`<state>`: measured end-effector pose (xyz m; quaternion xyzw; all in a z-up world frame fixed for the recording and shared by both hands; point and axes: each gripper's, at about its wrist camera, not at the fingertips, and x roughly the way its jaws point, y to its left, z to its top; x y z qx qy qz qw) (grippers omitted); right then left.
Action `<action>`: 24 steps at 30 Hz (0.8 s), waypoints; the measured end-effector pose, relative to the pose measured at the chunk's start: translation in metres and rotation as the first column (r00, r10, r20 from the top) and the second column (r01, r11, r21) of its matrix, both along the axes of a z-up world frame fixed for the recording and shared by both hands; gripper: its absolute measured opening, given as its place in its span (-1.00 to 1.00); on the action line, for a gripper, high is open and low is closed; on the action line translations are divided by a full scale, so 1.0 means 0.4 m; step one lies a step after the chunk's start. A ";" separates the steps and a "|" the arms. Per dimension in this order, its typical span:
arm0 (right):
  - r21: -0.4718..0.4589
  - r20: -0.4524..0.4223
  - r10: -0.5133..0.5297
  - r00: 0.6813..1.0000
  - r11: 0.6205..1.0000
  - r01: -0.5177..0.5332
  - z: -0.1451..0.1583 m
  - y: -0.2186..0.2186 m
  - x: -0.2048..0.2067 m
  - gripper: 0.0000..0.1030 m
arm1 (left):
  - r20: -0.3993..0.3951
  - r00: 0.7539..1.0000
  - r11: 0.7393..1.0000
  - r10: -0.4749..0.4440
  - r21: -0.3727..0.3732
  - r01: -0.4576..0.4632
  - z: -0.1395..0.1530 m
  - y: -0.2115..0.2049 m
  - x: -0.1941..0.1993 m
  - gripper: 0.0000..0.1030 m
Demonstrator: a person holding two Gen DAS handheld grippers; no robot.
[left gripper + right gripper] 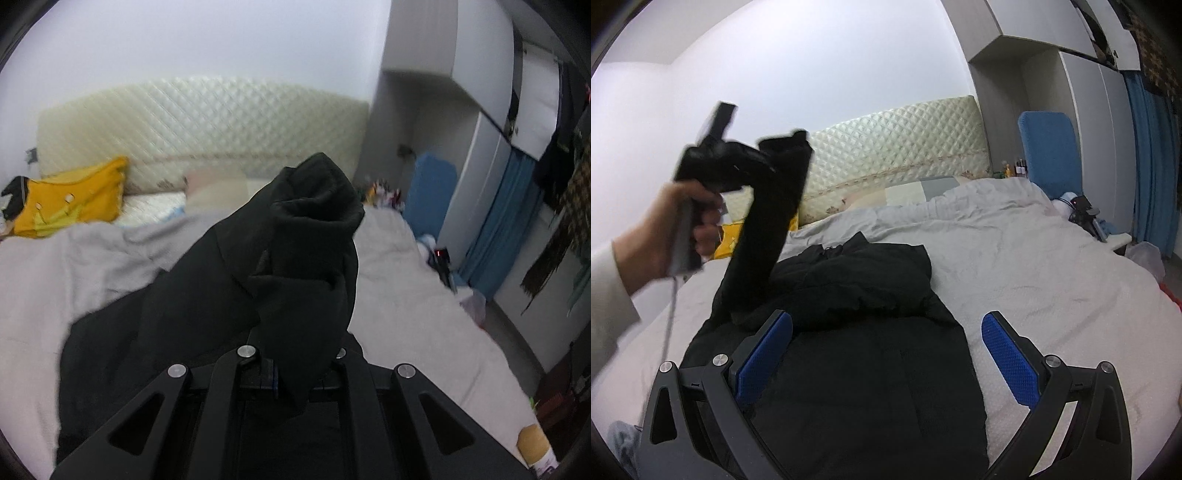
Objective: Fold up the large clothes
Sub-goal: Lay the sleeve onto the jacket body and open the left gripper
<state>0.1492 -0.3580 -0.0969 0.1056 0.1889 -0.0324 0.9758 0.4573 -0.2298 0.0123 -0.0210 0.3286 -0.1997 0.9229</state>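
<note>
A large black jacket [871, 354] lies on the grey bed cover [1034, 280]. My left gripper [295, 354] is shut on the jacket's black sleeve [310, 236], which sticks up in front of the camera and hides the fingertips. In the right wrist view the left gripper [783, 147] holds that sleeve [764, 236] high above the jacket's left side. My right gripper [886, 350] is open and empty, with its blue pads [1008, 354] on either side of the jacket's middle, just above it.
A quilted cream headboard [897, 147] stands at the far end of the bed. A yellow pillow [70, 199] lies at the back left. A blue chair [1049, 147], a wardrobe [1082, 110] and blue curtains [1152, 166] are to the right.
</note>
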 end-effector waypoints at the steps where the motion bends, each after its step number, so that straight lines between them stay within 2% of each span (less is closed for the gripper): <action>1: -0.002 -0.002 -0.005 1.000 1.000 0.005 -0.004 -0.003 0.003 1.00 | -0.016 1.000 1.000 -0.006 0.004 0.006 -0.030 -0.013 0.008 -0.86; 8: 0.055 -0.014 -0.027 1.000 0.998 0.028 -0.033 -0.051 0.026 1.00 | -0.123 0.991 0.997 -0.057 0.050 0.064 -0.273 -0.134 0.063 -0.86; 13: 0.071 -0.032 -0.015 0.999 0.997 0.017 -0.057 -0.065 0.047 1.00 | -0.182 0.982 0.995 -0.056 0.067 0.069 -0.397 -0.162 0.103 -0.83; 16: 0.083 -0.036 -0.014 0.999 0.996 0.017 -0.069 -0.076 0.055 1.00 | -0.192 0.980 0.995 -0.050 0.074 0.065 -0.432 -0.166 0.115 -0.80; 19: 0.095 -0.043 -0.014 0.999 0.995 0.018 -0.079 -0.082 0.062 1.00 | -0.190 0.981 0.995 -0.044 0.083 0.060 -0.429 -0.167 0.121 -0.80; 22: 0.101 -0.051 -0.013 0.999 0.995 0.018 -0.087 -0.078 0.065 1.00 | -0.205 0.978 0.997 -0.031 0.062 0.044 -0.421 -0.159 0.121 -0.79; 24: 0.100 -0.052 -0.012 0.999 0.995 0.017 -0.088 -0.076 0.065 1.00 | -0.201 0.979 0.996 -0.025 0.080 0.042 -0.405 -0.159 0.112 -0.79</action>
